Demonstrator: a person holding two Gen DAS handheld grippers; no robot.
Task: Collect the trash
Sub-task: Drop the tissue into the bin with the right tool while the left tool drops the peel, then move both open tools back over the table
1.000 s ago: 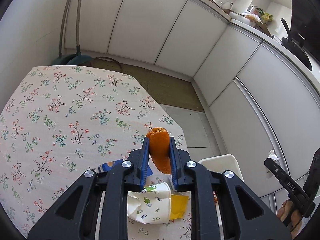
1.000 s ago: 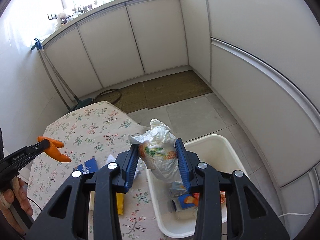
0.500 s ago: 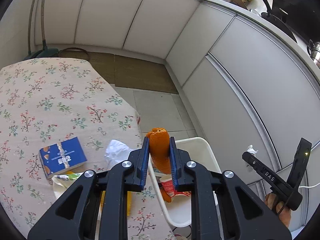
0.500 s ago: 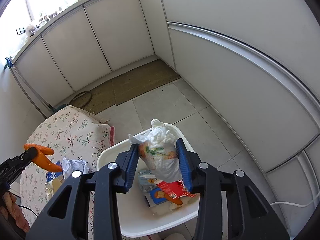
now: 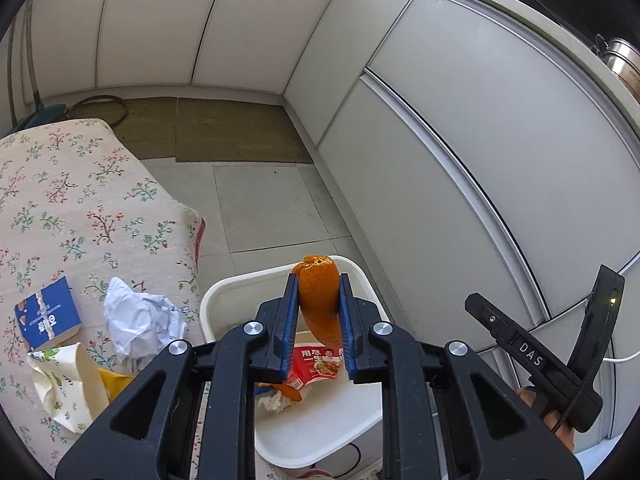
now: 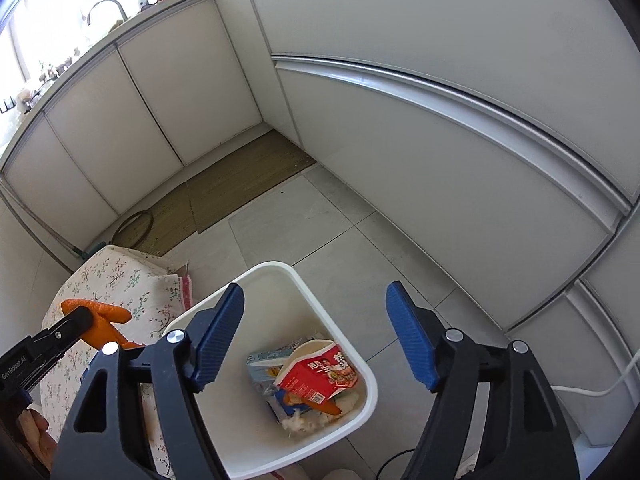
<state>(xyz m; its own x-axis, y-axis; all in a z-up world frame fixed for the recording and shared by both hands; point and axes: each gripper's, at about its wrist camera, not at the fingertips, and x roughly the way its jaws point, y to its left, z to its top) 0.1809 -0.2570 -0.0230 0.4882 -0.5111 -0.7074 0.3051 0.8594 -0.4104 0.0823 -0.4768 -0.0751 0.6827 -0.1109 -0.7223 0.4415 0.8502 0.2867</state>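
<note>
Two hand-held grippers over a white plastic waste bin (image 6: 362, 412) standing on the tiled floor. The right gripper (image 6: 316, 340) hangs directly above the bin; its blue-padded jaws have just been opening and now stand spread, with nothing between them. Below the jaws, inside the bin, lie a red printed noodle cup (image 6: 320, 372), a pale blue carton (image 6: 264, 364), an orange scrap and white crumpled material. The left gripper (image 5: 319, 320) pinches a curled piece of orange peel (image 5: 319, 304) between nearly closed jaws, held above the bin's near rim and not yet released. To the left of these jaws, on the flower-patterned table (image 5: 60, 200), trash remains: a crumpled white paper ball (image 5: 140, 320), a torn blue box (image 5: 46, 320), a flattened white paper cup with green print (image 5: 64, 384) and a yellow wrapper (image 5: 114, 384) tucked beside it. Judged progress: several items are binned; the peel is next to drop, and about four pieces on the table are left to collect.
</note>
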